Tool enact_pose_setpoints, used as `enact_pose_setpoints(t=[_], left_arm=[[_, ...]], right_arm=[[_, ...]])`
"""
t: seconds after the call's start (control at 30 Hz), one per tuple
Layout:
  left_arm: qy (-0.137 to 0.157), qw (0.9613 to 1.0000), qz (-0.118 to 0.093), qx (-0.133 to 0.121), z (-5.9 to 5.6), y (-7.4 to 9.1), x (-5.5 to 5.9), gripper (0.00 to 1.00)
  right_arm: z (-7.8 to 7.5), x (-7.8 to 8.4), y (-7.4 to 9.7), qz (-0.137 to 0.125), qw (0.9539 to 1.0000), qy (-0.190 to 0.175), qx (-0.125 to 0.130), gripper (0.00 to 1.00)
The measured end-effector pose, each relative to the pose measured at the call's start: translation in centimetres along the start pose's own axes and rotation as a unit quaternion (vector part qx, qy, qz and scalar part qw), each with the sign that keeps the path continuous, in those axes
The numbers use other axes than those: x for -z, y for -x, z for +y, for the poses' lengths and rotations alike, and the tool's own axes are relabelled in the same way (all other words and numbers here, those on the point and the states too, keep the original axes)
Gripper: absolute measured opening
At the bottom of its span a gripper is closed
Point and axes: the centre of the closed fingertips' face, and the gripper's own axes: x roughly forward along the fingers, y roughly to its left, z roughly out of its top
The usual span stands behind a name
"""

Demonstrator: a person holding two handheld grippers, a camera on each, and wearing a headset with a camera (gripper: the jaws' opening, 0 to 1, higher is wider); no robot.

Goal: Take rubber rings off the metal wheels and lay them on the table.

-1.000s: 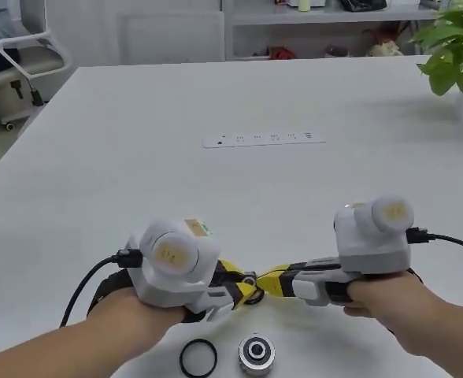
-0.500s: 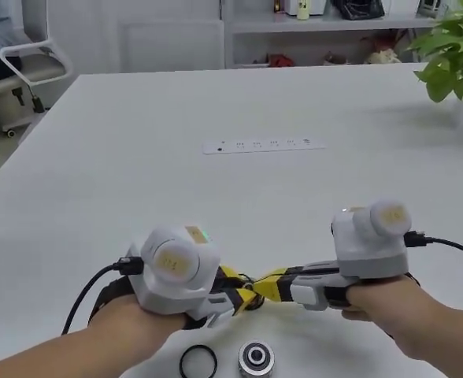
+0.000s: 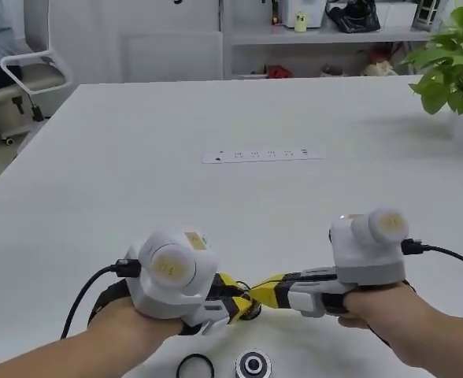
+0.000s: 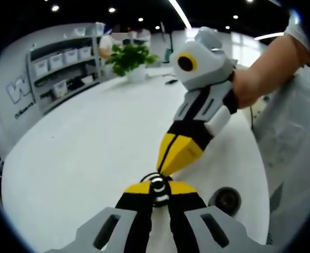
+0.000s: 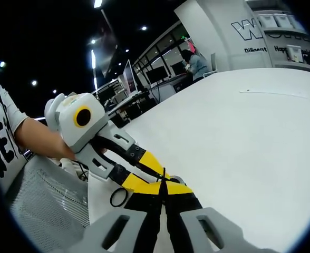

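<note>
1. Rings here are thin black rubber, judging by the loose ring (image 3: 195, 366) lying on the table (image 3: 216, 213) just beside a bare wheel (image 3: 253, 365). I expect them to be light, soft and stretchy, and probably grippy on metal.
2. Held wheel (image 4: 159, 191) is up off the table, between both grippers. I take its dark bands for rubber.
3. Left gripper (image 3: 239, 304) is narrow, clamped on that wheel.
4. Right gripper (image 3: 257, 297) is closed to a point at the wheel's rim. I cannot tell whether rubber is pinched.
5. I'd take the rubber at its outer edge and peel sideways. The metal looks hard and smooth and could slip.
</note>
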Motion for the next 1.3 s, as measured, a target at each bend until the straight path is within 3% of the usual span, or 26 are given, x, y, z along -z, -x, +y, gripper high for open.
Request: enact_pose_setpoints(t=[0.2, 0.73, 1.0, 1.3], left_arm=[[0.008, 0.9998, -0.021, -0.002, 0.4, 1.1, -1.0, 0.20], [0.015, 0.9974, -0.071, -0.004, 0.2, 4.8, -3.0, 0.37], [0.023, 0.9962, -0.084, -0.009, 0.3, 6.7, -3.2, 0.45], [0.032, 0.9955, -0.088, -0.015, 0.6, 8.3, -2.6, 0.52]], right_arm=[[0.1, -0.5, 0.3, -0.007, 1.0000, -0.003, -0.002, 0.00], [1.4, -1.9, 0.9, -0.024, 0.9995, -0.006, -0.018, 0.00], [2.0, -2.4, 1.0, -0.031, 0.9992, -0.006, -0.026, 0.00], [2.5, -2.9, 0.9, -0.037, 0.9987, -0.007, -0.036, 0.00]])
